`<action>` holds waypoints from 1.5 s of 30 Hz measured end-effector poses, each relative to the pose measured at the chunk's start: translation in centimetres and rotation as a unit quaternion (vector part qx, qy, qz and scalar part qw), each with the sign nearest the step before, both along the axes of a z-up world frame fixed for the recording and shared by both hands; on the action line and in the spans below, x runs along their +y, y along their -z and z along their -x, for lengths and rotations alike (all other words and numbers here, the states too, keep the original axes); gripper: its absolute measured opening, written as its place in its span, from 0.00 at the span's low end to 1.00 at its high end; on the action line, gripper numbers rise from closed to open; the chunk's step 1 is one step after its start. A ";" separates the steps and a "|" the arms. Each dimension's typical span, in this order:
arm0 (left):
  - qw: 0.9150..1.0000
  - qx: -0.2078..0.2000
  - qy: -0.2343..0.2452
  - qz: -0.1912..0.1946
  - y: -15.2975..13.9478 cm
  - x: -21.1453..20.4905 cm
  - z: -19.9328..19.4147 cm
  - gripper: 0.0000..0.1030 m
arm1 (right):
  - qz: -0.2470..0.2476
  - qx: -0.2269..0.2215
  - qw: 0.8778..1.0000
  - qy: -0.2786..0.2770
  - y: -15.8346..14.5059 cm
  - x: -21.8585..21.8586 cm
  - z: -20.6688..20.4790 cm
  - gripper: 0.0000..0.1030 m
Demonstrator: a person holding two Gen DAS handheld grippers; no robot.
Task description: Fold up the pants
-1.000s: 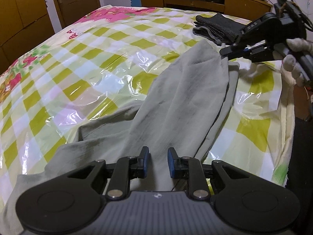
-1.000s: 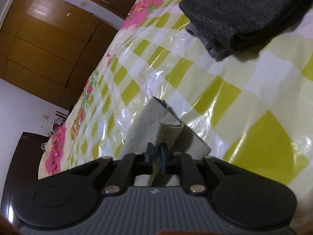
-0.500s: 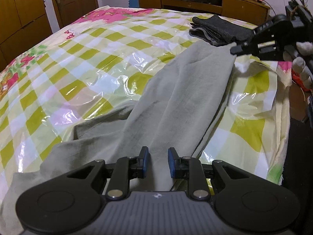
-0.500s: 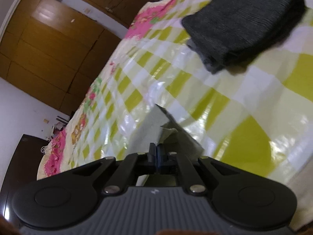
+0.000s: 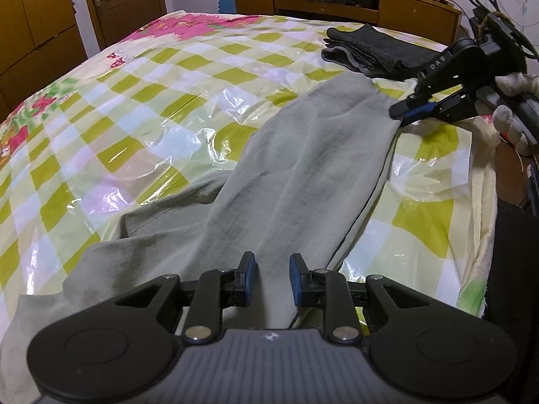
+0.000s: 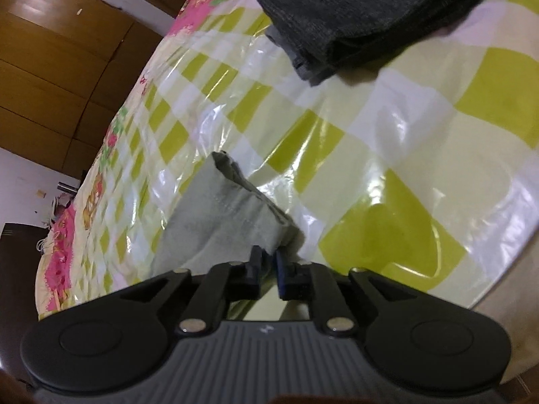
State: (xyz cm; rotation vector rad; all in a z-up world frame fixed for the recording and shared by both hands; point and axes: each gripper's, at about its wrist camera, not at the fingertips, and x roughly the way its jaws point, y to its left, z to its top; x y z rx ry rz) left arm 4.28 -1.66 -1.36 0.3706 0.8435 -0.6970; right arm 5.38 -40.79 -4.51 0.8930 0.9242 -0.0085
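Note:
Grey-green pants (image 5: 303, 175) lie on the checked bedspread (image 5: 168, 101), one leg stretched from near me to the far right. My left gripper (image 5: 272, 277) rests low over the near end of that leg, its blue pads (image 5: 250, 279) apart and smooth cloth showing in the gap. My right gripper (image 5: 402, 116) is at the leg's cuff (image 6: 235, 208), held by a gloved hand (image 5: 512, 101). In the right wrist view the right gripper (image 6: 267, 264) has its jaws opening. The cuff's corner sits in the narrow gap between them, and the pads are off it.
Folded dark grey clothes (image 5: 380, 50) lie just beyond the cuff, also large in the right wrist view (image 6: 363, 17). The bed's edge (image 5: 485, 208) drops away on the right. A wooden cabinet (image 5: 337, 0) and wardrobe doors (image 5: 43, 33) stand behind the bed.
The right gripper drew the cuff out to the right, straightening the leg, then its jaws went from shut on the hem to slightly apart. The left gripper stayed put.

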 end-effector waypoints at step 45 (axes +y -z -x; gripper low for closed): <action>0.998 -0.019 -0.037 0.040 -0.7 1.1 1.5 0.47 | 0.096 -0.041 0.993 0.057 -4.3 -2.2 1.2 0.23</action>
